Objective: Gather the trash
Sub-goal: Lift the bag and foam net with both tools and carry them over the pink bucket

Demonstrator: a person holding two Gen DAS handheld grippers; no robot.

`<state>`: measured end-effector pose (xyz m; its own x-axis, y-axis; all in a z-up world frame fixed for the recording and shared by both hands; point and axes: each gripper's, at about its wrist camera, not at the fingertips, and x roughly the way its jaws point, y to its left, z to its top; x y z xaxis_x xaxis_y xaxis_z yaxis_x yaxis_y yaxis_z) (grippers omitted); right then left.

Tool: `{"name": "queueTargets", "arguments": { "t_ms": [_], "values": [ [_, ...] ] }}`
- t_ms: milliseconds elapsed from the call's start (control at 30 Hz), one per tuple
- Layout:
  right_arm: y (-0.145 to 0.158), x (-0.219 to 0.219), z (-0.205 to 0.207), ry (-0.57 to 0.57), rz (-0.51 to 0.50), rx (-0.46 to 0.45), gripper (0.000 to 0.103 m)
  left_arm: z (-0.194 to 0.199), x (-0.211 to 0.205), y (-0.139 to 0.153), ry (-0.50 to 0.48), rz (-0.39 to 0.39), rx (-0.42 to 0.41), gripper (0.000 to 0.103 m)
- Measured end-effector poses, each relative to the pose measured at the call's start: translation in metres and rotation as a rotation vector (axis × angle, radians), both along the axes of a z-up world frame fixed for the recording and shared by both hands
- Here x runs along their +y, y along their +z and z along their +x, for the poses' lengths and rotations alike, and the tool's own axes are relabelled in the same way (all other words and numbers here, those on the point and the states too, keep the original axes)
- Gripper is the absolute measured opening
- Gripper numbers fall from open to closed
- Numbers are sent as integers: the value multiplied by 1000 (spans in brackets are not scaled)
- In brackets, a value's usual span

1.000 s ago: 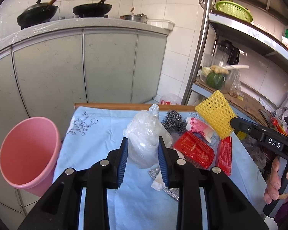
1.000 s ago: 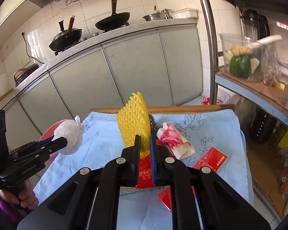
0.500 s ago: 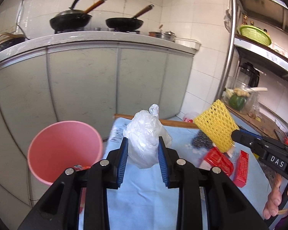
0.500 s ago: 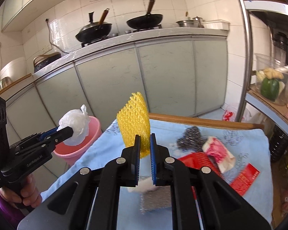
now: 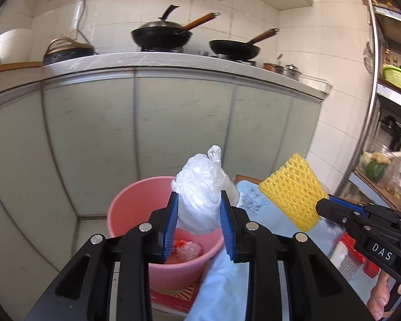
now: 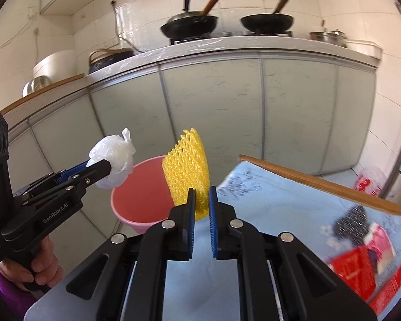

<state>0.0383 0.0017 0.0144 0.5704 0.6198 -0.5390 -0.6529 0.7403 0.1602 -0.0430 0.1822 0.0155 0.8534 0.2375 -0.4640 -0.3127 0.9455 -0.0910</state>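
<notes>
Left wrist | left tool (image 5: 199, 214) grips plastic bag (image 5: 204, 187) | knot upward

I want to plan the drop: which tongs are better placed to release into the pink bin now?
Left tongs: their plastic bag hangs over the pink bin; the right tongs' yellow foam net seems beside it.

Black left gripper (image 5: 199, 224) and right gripper (image 6: 201, 214), blue ribbed pads, silver screws, white lettering, purple sleeve
</notes>
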Motion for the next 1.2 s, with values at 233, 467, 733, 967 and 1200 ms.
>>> {"name": "queueTargets", "arguments": {
  "t_ms": [233,467,733,967,1200],
  "values": [
    [-7,54,9,77,-25,1,10,3,35,-17,71,-18,34,29],
    [-16,94,22,121,-43,13,10,12,56,-32,108,-27,63,29],
    [-36,128,40,148,-89,62,10,26,74,-54,133,-49,115,30],
    [-59,144,60,142,-109,132,10,42,87,-75,142,-58,162,30],
    [-81,150,78,125,-132,207,10,59,94,-95,138,-67,232,31]
  ]
}}
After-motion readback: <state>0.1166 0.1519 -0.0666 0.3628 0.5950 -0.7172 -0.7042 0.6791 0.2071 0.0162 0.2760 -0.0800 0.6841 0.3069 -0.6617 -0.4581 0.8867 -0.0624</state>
